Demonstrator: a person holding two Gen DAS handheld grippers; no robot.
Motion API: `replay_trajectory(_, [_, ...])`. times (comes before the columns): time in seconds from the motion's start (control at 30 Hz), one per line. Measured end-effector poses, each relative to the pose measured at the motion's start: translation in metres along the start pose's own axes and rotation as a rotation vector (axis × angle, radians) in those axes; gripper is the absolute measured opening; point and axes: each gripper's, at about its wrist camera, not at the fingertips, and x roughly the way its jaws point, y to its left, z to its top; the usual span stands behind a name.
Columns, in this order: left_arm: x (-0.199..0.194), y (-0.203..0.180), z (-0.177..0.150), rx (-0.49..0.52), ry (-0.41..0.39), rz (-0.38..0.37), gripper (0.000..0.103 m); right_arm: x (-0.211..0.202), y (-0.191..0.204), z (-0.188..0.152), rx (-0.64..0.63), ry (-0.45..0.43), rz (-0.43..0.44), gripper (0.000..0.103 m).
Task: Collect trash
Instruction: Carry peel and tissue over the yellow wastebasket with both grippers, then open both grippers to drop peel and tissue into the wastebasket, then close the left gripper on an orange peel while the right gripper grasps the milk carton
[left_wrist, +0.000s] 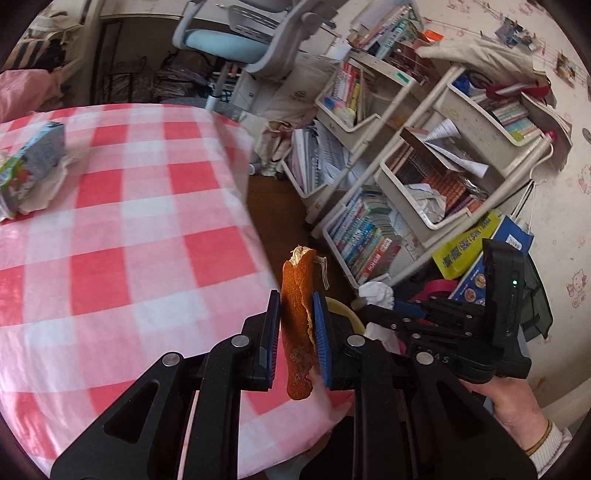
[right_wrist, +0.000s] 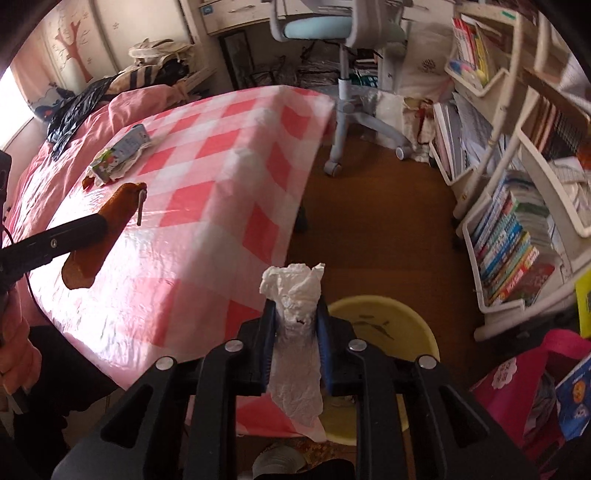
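My left gripper (left_wrist: 295, 300) is shut on a brown-orange strip of peel (left_wrist: 295, 332), which stands upright between the blue pads over the table's near edge. The same peel (right_wrist: 92, 251) shows at the left of the right wrist view. My right gripper (right_wrist: 295, 306) is shut on a crumpled white tissue (right_wrist: 295, 369) that hangs down past the pads. Directly beneath and just beyond it stands a yellow bin (right_wrist: 391, 321). The right gripper (left_wrist: 393, 306) with the tissue (left_wrist: 376, 293) appears to the right of the peel. A drink carton (right_wrist: 122, 151) lies on a tissue on the table.
The table (left_wrist: 129, 240) wears a pink-and-white checked cloth. White book racks (right_wrist: 517, 221) crowd the right side. A blue swivel chair (right_wrist: 332, 29) stands behind the table. A pink bag (right_wrist: 524, 387) sits beside the bin. Brown floor (right_wrist: 369, 221) lies between table and racks.
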Motion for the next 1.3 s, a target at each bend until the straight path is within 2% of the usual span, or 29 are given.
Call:
replay_trajectory(0.03, [0.011,-0.013,-0.002,0.017,0.012,-0.004,0.017,-0.002,-0.01,-0.002,0.037,-0.005,-0.006,0.048])
replay_trajectory(0.07, [0.023,-0.025,-0.005,0.032,0.028,-0.008,0.017,-0.004,-0.018,-0.003,0.071,-0.012,0.004,0.055])
replay_trajectory(0.17, [0.057,-0.053,-0.013,0.06,0.069,0.002,0.018,-0.011,-0.047,-0.008,0.195,-0.044,0.011,0.055])
replay_trajectory(0.27, [0.082,-0.069,-0.018,0.042,0.098,-0.002,0.034,-0.02,-0.07,-0.011,0.303,-0.103,0.041,0.055])
replay_trajectory(0.3, [0.086,-0.073,-0.017,0.033,0.096,0.007,0.045,-0.022,-0.072,-0.011,0.313,-0.118,0.041,0.056])
replay_trajectory(0.33, [0.087,-0.075,-0.019,0.028,0.087,0.012,0.051,-0.025,-0.071,-0.01,0.308,-0.132,0.04,0.056])
replay_trajectory(0.43, [0.08,-0.078,-0.018,0.046,0.064,0.027,0.059,-0.028,-0.063,-0.005,0.261,-0.164,0.045,0.056])
replay_trajectory(0.53, [0.059,-0.065,-0.011,0.053,0.013,0.073,0.068,-0.029,-0.055,-0.001,0.198,-0.18,0.051,0.059])
replay_trajectory(0.63, [0.031,-0.036,-0.003,0.025,-0.037,0.131,0.073,-0.027,-0.041,0.005,0.134,-0.187,0.05,0.059])
replay_trajectory(0.87, [-0.058,0.063,0.025,-0.096,-0.187,0.313,0.074,-0.02,0.008,0.023,0.006,-0.2,0.076,0.059])
replay_trajectory(0.97, [-0.095,0.12,0.033,-0.209,-0.259,0.399,0.074,-0.012,0.038,0.035,-0.04,-0.198,0.131,0.059])
replay_trajectory(1.07, [-0.127,0.186,0.034,-0.327,-0.304,0.49,0.074,-0.001,0.075,0.05,-0.066,-0.186,0.228,0.059])
replay_trajectory(1.17, [-0.145,0.241,0.033,-0.389,-0.296,0.575,0.074,0.012,0.125,0.069,-0.117,-0.177,0.333,0.059])
replay_trajectory(1.3, [-0.153,0.295,0.034,-0.419,-0.25,0.615,0.071,0.038,0.197,0.096,-0.207,-0.137,0.423,0.06])
